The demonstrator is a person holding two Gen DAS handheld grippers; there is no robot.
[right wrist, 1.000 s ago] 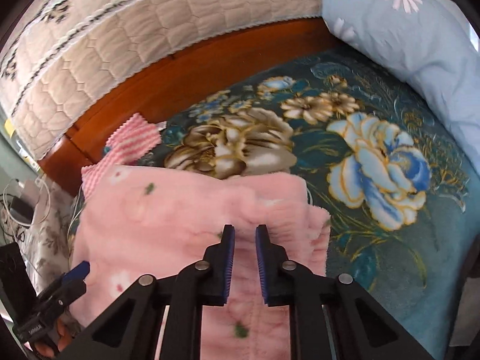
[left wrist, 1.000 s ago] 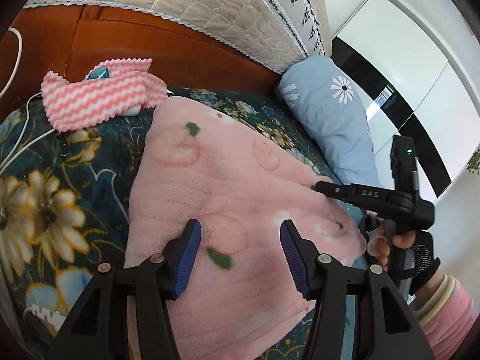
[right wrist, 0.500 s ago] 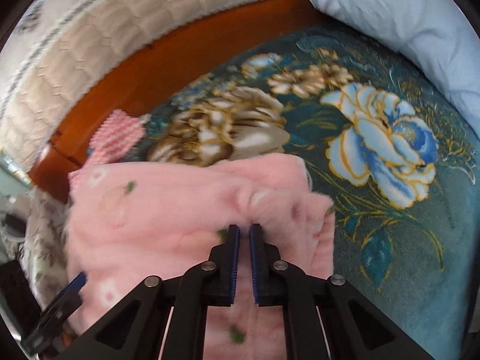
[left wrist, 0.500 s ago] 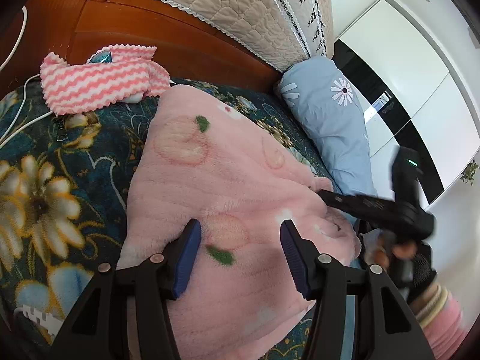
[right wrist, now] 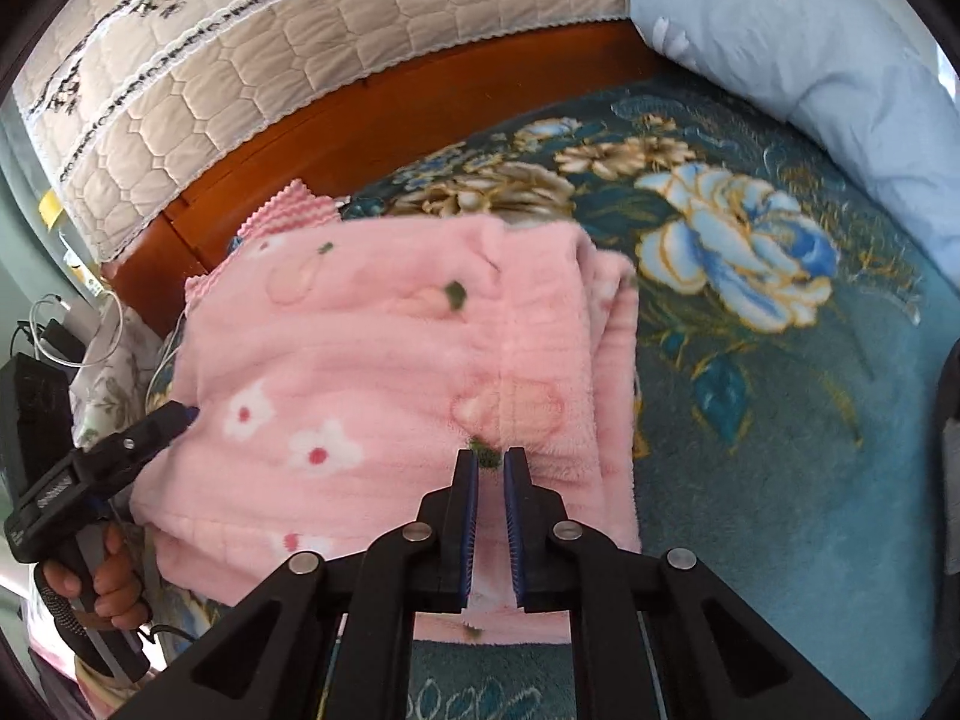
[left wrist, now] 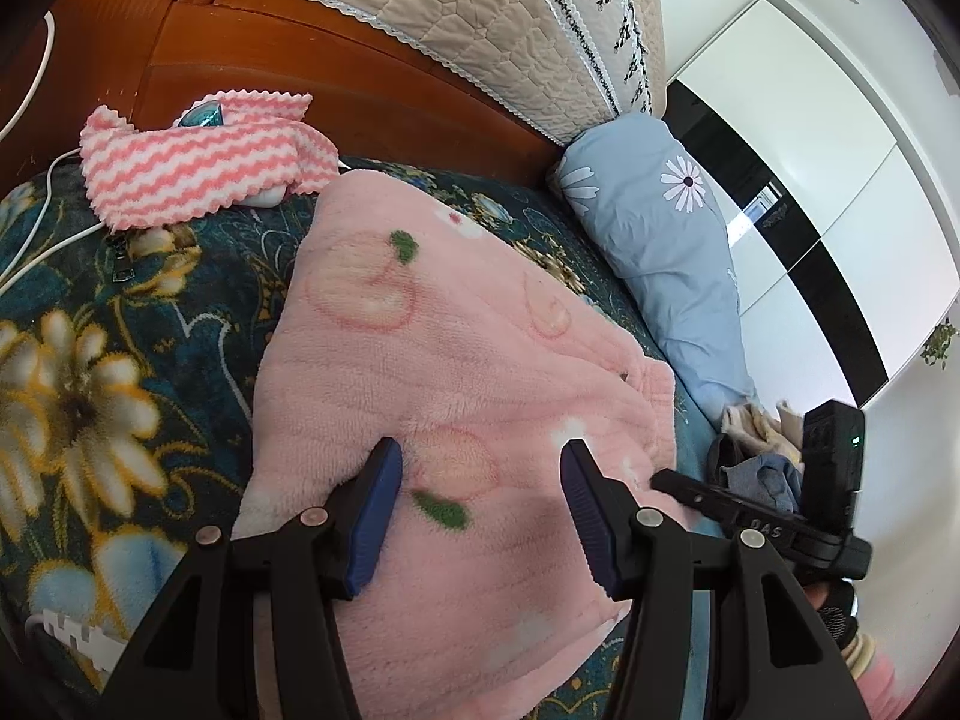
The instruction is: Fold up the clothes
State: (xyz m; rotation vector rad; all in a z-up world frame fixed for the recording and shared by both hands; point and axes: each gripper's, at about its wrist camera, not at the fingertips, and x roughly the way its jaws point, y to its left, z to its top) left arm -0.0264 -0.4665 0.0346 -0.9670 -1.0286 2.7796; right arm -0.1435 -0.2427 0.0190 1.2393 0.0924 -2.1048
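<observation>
A pink fleece garment with peach and flower prints lies folded on the floral bedspread; it also shows in the right wrist view. My left gripper is open, its blue pads just above the garment's near part. My right gripper has its jaws nearly closed with a narrow gap, over the garment's near edge; nothing shows between the pads. The right gripper's body shows at the right of the left wrist view, and the left gripper shows at the garment's left edge in the right wrist view.
A pink-and-white zigzag cloth lies by the wooden headboard. A light blue pillow lies along the bed's right side. White cables run at the left. A small pile of clothes sits beyond the garment.
My right gripper pulled back toward the garment's near edge, still nearly closed. The garment lies flatter and more spread. My left gripper stayed open over it.
</observation>
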